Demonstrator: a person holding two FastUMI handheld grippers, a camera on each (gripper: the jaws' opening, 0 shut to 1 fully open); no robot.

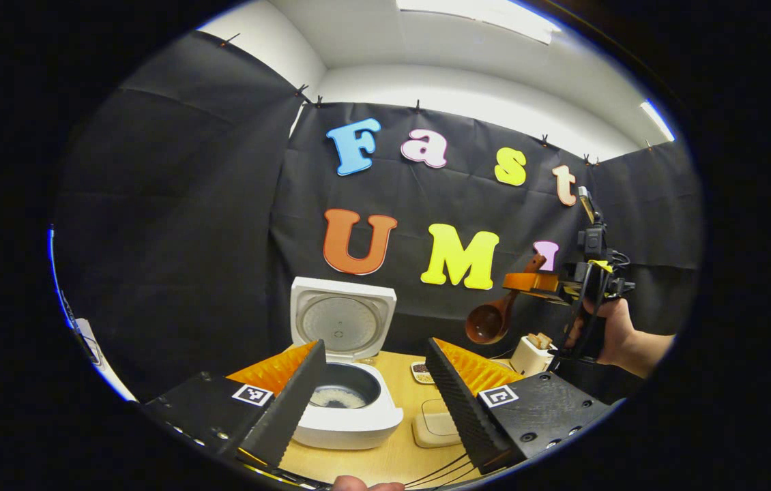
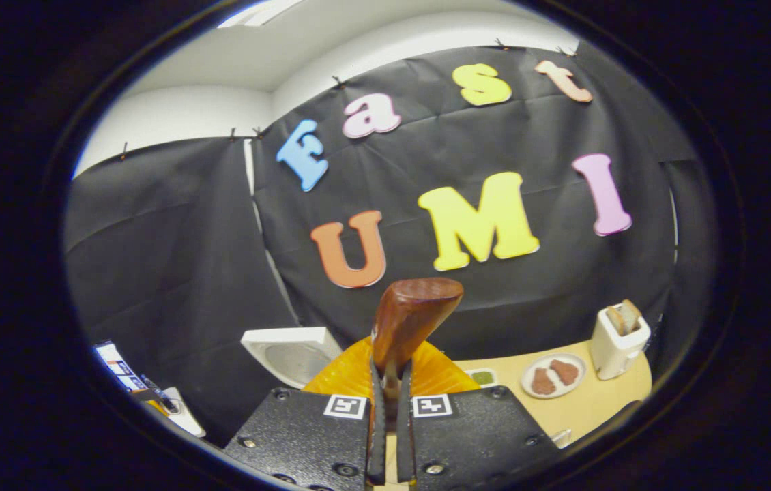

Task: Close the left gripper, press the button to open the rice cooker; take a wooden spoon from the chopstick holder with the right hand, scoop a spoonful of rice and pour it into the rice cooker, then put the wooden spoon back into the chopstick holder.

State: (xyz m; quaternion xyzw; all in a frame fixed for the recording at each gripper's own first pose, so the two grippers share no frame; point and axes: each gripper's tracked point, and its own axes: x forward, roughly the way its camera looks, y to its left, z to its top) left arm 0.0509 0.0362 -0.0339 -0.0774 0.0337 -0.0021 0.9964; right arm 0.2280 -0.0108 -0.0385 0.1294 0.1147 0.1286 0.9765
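Your left gripper (image 1: 372, 402) hovers with fingers spread, framing the rice cooker (image 1: 348, 402), lid up, rice in the pot, near the worktop's (image 1: 392, 457) front edge. Farther right, your right gripper (image 2: 389, 423) pinches the wooden spoon (image 1: 495, 314) by its handle, bowl raised above the table, probably for carrying clear of the toaster (image 1: 532, 353).
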